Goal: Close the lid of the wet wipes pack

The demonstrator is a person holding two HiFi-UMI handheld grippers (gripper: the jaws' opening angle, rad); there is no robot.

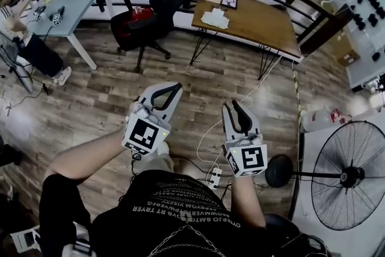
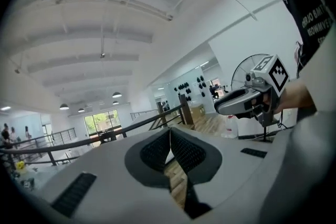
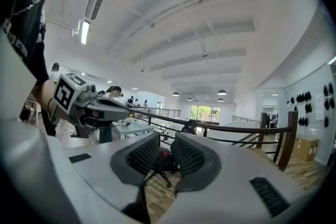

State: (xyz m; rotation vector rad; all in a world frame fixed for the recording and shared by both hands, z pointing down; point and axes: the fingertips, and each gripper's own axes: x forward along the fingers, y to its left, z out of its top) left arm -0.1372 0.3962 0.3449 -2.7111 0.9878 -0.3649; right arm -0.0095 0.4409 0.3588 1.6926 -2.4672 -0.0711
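On the wooden table (image 1: 258,24) far ahead lies a white packet (image 1: 215,18); it is too small to tell whether it is the wet wipes pack or how its lid stands. Both grippers hang in mid-air over the wooden floor, far short of that table. My left gripper (image 1: 173,89) is shut, its pads meeting at the tips (image 2: 169,132) with nothing between them. My right gripper (image 1: 233,106) is open; a narrow gap (image 3: 167,152) shows between its pads and nothing is in it. Each gripper shows in the other's view, the right gripper (image 2: 247,99) and the left gripper (image 3: 97,107).
A black office chair (image 1: 157,6) with a red item on its seat stands left of the wooden table. A grey table (image 1: 75,0) and a person are at far left. A standing fan (image 1: 349,174) is at right, a power strip (image 1: 213,176) by my feet, a curved railing behind.
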